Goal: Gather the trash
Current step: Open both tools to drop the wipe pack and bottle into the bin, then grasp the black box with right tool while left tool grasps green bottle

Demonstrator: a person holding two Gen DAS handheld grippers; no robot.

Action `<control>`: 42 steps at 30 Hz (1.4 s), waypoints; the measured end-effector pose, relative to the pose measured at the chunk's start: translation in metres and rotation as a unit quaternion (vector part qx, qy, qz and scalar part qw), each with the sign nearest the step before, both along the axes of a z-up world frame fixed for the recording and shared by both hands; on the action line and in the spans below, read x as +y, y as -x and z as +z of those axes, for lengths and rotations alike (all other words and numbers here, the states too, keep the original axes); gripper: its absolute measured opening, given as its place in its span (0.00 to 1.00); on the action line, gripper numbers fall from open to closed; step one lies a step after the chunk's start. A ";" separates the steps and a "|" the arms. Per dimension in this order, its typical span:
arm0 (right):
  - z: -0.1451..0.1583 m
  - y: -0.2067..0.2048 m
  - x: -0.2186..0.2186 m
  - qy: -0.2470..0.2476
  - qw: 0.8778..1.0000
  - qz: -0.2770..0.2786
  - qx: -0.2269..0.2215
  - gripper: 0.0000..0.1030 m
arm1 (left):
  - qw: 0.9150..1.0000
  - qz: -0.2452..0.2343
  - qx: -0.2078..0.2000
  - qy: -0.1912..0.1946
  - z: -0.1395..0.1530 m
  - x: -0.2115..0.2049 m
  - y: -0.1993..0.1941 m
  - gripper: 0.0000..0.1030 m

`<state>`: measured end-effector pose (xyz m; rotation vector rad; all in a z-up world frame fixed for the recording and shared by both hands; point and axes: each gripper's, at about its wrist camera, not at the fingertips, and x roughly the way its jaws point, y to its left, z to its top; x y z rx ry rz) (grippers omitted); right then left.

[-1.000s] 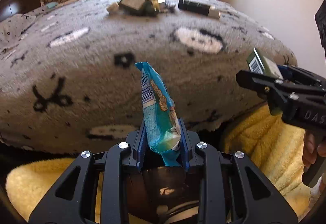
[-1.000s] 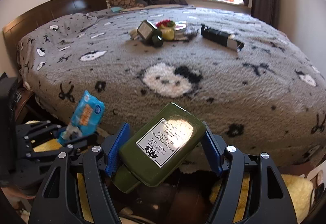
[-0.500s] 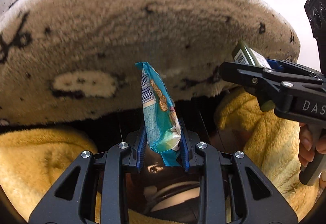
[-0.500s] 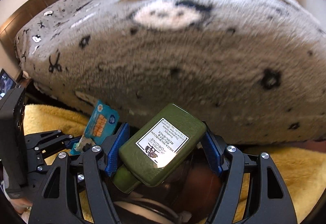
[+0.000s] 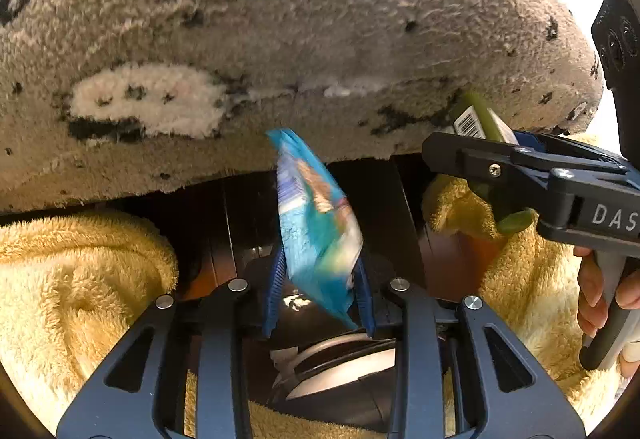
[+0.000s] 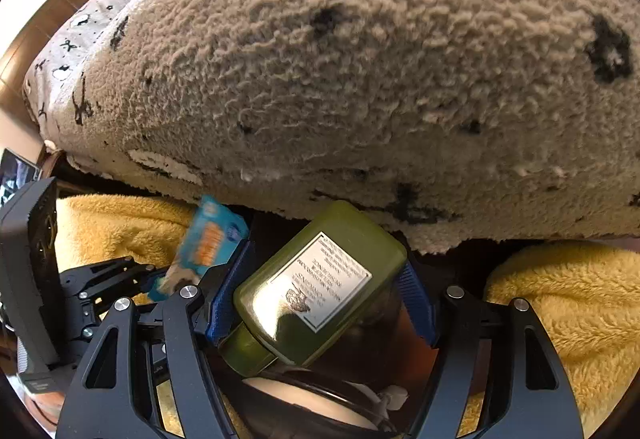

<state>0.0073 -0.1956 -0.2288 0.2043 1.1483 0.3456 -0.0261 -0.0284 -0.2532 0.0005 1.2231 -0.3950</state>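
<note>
My left gripper (image 5: pixel 318 291) has its jaws parted wider than before; the blue snack wrapper (image 5: pixel 314 223) sits blurred and tilted between them, its lower end sagging. The wrapper also shows in the right wrist view (image 6: pixel 208 243). My right gripper (image 6: pixel 320 291) is shut on a green bottle (image 6: pixel 316 287) with a white label, tilted. From the left wrist view the right gripper (image 5: pixel 500 159) and the green bottle (image 5: pixel 480 119) are at the right. Both grippers hover over a dark bin (image 5: pixel 344 379) with white trash inside; the bin also shows in the right wrist view (image 6: pixel 312 403).
The grey fleece blanket (image 5: pixel 300 39) of the bed overhangs just ahead of both grippers. A yellow fluffy rug (image 5: pixel 72 279) lies on both sides of the bin. A dark wooden bed frame (image 5: pixel 384 207) runs under the blanket.
Both grippers have dropped from above the bed to below its edge, over the bin. The left jaws have parted and the wrapper has tilted and slipped lower. The right still grips the bottle.
</note>
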 end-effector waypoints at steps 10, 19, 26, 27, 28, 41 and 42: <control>0.006 0.001 -0.008 0.012 1.000 -0.020 -0.015 0.78 | 1.000 0.003 -0.006 -0.011 0.008 -0.001 0.000 0.56; 0.062 0.000 -0.029 0.075 0.989 -0.054 -0.112 0.78 | 0.997 0.013 -0.072 -0.038 0.070 0.009 -0.016 0.74; 0.115 -0.028 -0.043 0.105 0.972 -0.082 -0.193 0.78 | 0.985 0.030 -0.160 -0.056 0.130 0.028 -0.035 0.87; 0.123 -0.033 -0.048 0.109 0.970 -0.086 -0.200 0.78 | 0.983 0.032 -0.170 -0.057 0.139 0.028 -0.039 0.88; 0.130 -0.041 -0.052 0.114 0.967 -0.090 -0.208 0.78 | 0.981 0.035 -0.183 -0.055 0.150 0.029 -0.046 0.88; 0.153 -0.146 -0.085 0.161 0.951 -0.117 -0.237 0.79 | 0.970 0.067 -0.231 -0.022 0.195 0.013 -0.152 0.92; 0.152 -0.156 -0.085 0.162 0.951 -0.117 -0.237 0.79 | 0.970 0.070 -0.232 -0.018 0.198 0.010 -0.163 0.92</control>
